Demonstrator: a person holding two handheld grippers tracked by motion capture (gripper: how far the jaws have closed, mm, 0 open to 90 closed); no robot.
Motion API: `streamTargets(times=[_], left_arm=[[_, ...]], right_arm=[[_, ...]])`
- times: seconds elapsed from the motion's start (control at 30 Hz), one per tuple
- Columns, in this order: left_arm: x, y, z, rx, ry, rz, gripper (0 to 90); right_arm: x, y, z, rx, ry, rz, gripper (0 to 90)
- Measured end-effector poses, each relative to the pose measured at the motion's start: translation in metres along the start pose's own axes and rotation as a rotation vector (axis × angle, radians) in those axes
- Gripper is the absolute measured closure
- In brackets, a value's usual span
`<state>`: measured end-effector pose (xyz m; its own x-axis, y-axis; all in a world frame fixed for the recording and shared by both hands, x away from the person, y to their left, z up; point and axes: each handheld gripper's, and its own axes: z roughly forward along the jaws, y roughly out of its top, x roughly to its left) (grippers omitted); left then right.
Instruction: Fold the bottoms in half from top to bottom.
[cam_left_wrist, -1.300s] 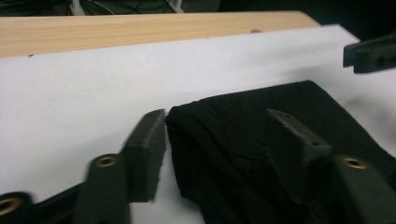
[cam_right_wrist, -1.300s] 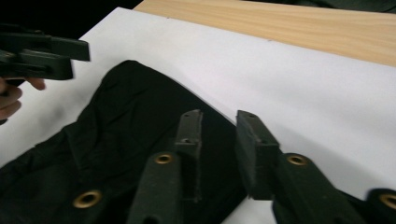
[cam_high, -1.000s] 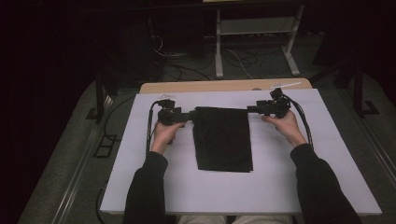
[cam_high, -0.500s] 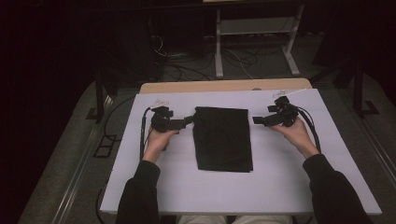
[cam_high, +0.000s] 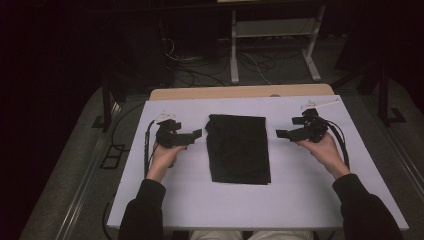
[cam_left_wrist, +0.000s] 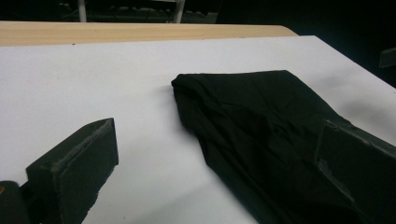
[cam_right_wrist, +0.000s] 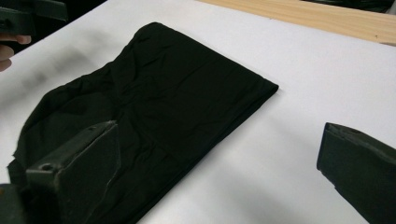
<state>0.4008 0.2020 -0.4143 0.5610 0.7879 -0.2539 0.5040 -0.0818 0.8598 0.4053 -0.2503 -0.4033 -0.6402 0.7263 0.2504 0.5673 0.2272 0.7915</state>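
A black folded cloth (cam_high: 238, 150) lies flat in the middle of the white table cover (cam_high: 300, 200). My left gripper (cam_high: 198, 134) hovers just left of the cloth's upper left corner. It is open, its jaws have just been opening, and nothing is between them. My right gripper (cam_high: 279, 134) hangs a little right of the upper right corner, likewise open after just opening, and holds nothing. In the left gripper view the cloth (cam_left_wrist: 261, 135) lies ahead of the wide jaws of the left gripper (cam_left_wrist: 217, 135). In the right gripper view the cloth (cam_right_wrist: 163, 93) spreads before the right gripper (cam_right_wrist: 219, 130).
A bare wooden strip of the table (cam_high: 240, 93) runs along the far edge. Behind it stand a metal rack (cam_high: 272, 35) and cables (cam_high: 200, 65) on the floor. The person's other hand (cam_right_wrist: 9, 44) shows at the upper left of the right gripper view.
Both grippers were at the cloth's upper corners. They have let go and drawn outward, the left one to the left and the right one to the right. The cloth stays flat.
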Motion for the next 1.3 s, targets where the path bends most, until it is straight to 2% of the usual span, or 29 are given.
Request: streamTargets(times=[0.13, 0.47, 0.57, 0.7, 0.8, 0.93, 1.03, 1.1, 1.3], left_arm=[[-0.007, -0.002, -0.008, -0.006, -0.005, 0.012, 0.0], [-0.026, -0.013, -0.022, -0.019, -0.057, 0.05, 0.0], [-0.033, -0.015, -0.024, 0.008, -0.058, 0.071, 0.0], [-0.043, -0.017, -0.027, 0.014, -0.082, 0.077, 0.0], [-0.049, -0.02, -0.03, 0.017, -0.093, 0.098, 0.0], [-0.053, -0.025, -0.035, 0.007, -0.109, 0.115, 0.0], [-0.055, -0.031, -0.041, -0.034, -0.09, 0.149, 0.0], [-0.054, -0.034, -0.042, -0.022, -0.118, 0.135, 0.0], [-0.055, -0.044, -0.048, -0.002, -0.13, 0.146, 0.0]], right_arm=[[0.004, -0.005, -0.009, -0.009, -0.011, -0.002, 0.0], [0.01, -0.026, -0.026, -0.018, -0.013, 0.009, 0.0], [0.011, -0.034, -0.03, -0.026, -0.015, 0.016, 0.0], [0.014, -0.04, -0.035, -0.032, -0.016, 0.02, 0.0], [0.019, -0.043, -0.038, -0.033, -0.012, 0.011, 0.0], [0.027, -0.049, -0.043, -0.036, -0.003, -0.004, 0.0], [0.032, -0.054, -0.046, -0.049, -0.006, -0.01, 0.0], [0.034, -0.058, -0.047, -0.06, 0.0, -0.005, 0.0], [0.041, -0.071, -0.047, -0.034, 0.018, -0.011, 0.0]])
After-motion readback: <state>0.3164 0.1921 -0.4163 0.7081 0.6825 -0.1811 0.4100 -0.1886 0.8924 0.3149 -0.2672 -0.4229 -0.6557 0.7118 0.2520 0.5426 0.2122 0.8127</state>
